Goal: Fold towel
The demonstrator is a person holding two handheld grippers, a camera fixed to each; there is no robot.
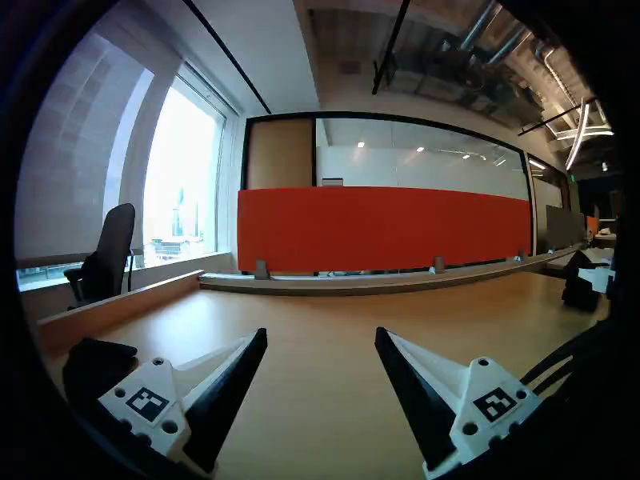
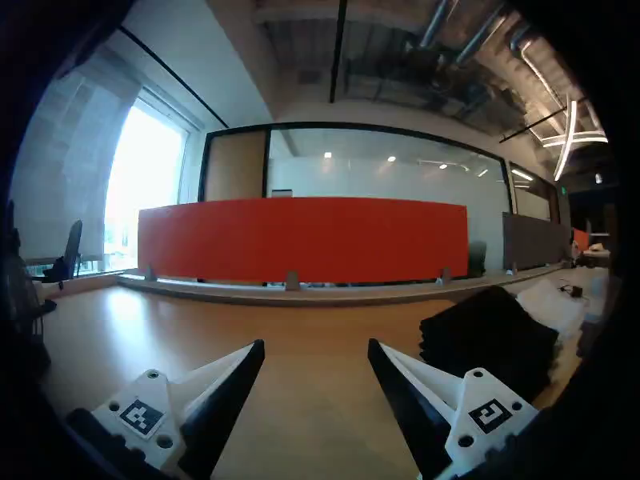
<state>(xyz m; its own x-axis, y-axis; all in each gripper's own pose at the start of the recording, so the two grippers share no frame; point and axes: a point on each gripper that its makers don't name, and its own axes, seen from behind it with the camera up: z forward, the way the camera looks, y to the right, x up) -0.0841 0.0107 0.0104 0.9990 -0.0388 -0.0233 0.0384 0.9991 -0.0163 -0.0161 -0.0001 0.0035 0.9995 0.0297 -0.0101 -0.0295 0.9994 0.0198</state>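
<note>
Fingers [image 2: 228, 392] apart — black folded towel [image 2: 488, 340]

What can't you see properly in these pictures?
1. Right gripper view: the black towel stack is too dark to count its layers.
2. Right gripper view: the white cloth behind it is partly hidden by that stack.
3. Left gripper view: a black and white thing is cut off by the right edge and too small to name.
4. Left gripper view: the window is washed out by glare.
</note>
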